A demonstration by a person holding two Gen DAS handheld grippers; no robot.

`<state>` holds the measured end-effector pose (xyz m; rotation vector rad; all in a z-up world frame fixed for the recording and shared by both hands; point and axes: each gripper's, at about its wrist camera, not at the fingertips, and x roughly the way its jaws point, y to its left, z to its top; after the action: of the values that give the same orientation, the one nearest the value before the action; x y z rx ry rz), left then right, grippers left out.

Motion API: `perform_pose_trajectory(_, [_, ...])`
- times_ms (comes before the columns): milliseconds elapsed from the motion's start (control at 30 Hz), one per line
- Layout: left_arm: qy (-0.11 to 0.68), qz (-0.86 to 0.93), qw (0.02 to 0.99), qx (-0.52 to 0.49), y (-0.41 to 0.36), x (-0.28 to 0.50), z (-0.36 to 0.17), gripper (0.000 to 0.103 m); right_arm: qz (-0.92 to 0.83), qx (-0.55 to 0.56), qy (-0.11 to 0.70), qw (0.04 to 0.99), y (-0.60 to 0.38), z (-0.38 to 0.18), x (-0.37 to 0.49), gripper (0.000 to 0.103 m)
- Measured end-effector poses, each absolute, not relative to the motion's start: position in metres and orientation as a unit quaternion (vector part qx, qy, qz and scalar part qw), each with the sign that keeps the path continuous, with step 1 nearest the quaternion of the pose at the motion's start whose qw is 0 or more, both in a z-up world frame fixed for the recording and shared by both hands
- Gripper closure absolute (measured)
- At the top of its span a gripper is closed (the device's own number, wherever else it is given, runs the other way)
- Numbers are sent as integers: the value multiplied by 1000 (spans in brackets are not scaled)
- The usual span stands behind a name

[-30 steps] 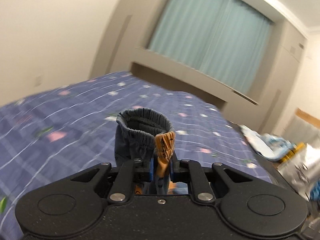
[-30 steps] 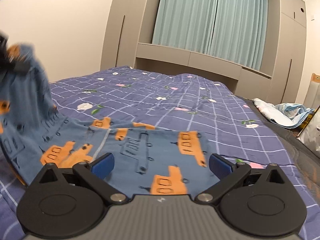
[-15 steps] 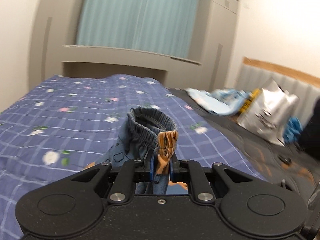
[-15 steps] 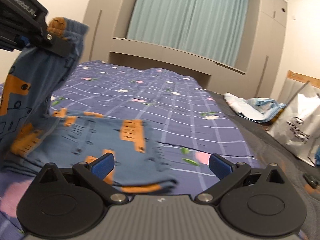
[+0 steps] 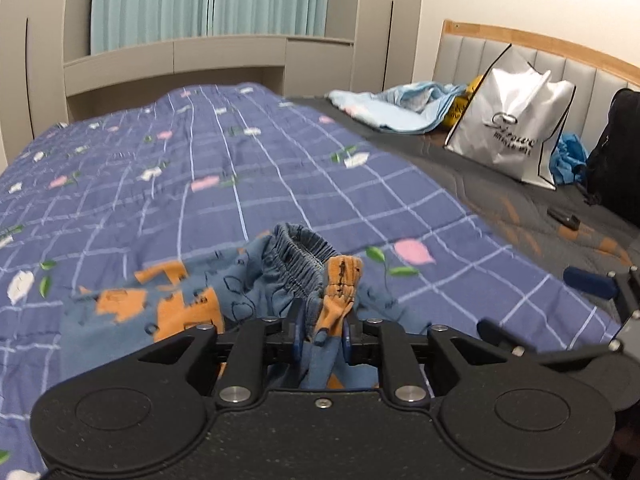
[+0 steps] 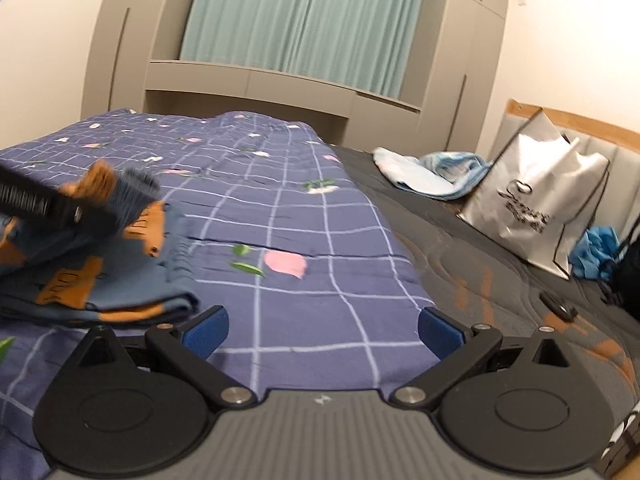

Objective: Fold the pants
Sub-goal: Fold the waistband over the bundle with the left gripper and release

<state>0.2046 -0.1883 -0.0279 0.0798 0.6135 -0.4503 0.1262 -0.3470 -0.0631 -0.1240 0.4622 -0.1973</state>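
Down comes the waistband onto the pants (image 5: 168,312) on the quilt (image 5: 280,184), white bag (image 5: 508,136) well apart, left gripper (image 5: 319,330) clamping it low, right gripper (image 6: 322,330) spread wide, empty.

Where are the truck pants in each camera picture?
Left wrist: the pants are bottom centre, their waistband pinched in the left gripper.
Right wrist: the pants lie folded at the left edge, the right gripper open beside them.
Shared landmark: the white shopping bag.

Even indoor light, soft shadows — fisheye-bent edges, slight motion blur.
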Motion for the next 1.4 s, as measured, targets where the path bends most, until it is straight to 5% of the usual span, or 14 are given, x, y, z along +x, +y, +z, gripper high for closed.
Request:
perform_pose_trajectory(500, [296,-244,924,-7,-176,177,-22,20,-81,-44,275,957,-351,-68,141,0])
perform_pose_trajectory(700, [293,-204,933,-34,-153,166,-8,3,-82,-41,283,955,-352,-67,142,0])
perform_pose_trajectory(1400, [343,-54,930,-117,-55,161,-32,1,-72,-63,255,962,-322,-33,150,0])
